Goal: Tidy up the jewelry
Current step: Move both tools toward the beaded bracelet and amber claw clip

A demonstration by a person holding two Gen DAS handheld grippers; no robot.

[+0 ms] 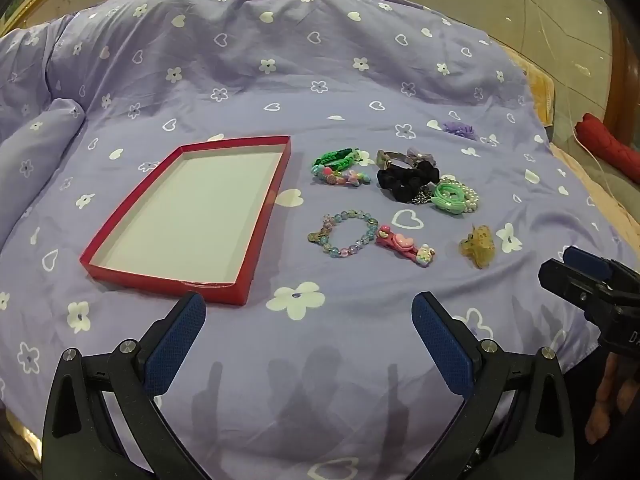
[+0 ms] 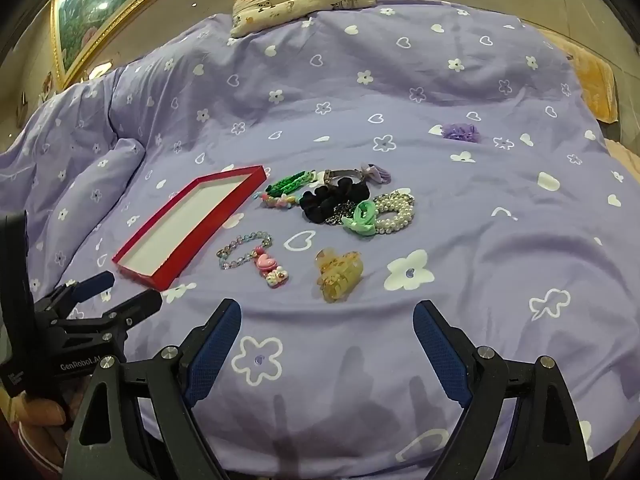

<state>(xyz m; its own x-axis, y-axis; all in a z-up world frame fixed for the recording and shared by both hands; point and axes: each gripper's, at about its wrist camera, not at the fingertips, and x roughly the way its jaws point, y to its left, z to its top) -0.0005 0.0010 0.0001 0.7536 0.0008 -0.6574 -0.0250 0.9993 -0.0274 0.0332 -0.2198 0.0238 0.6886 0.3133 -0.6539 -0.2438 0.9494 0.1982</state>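
The red tray (image 1: 256, 236) lies on the purple bedspread (image 1: 280, 60) with its white floor bare, so by the look of it no piece has been sorted yet and the whole job is left. All the jewelry sits on the cover to the right of the tray: nearest it the beaded bracelet (image 1: 344, 234) with the pink heart clip (image 1: 404, 245) touching its far side, then the amber claw clip (image 1: 478, 246) further out; behind these, the green braided band (image 1: 334, 158) just beside the tray's far corner, the black scrunchie (image 1: 406, 180) with a watch at its back edge, and the mint bow on the pearl strands (image 1: 454, 198). A purple flower (image 1: 460, 129) lies well apart, furthest from the tray. The left gripper (image 1: 308, 322) hovers just short of the tray's near edge, jaws spread wide and empty; the right gripper (image 2: 326, 328) hangs near the claw clip, likewise spread and holding nothing.
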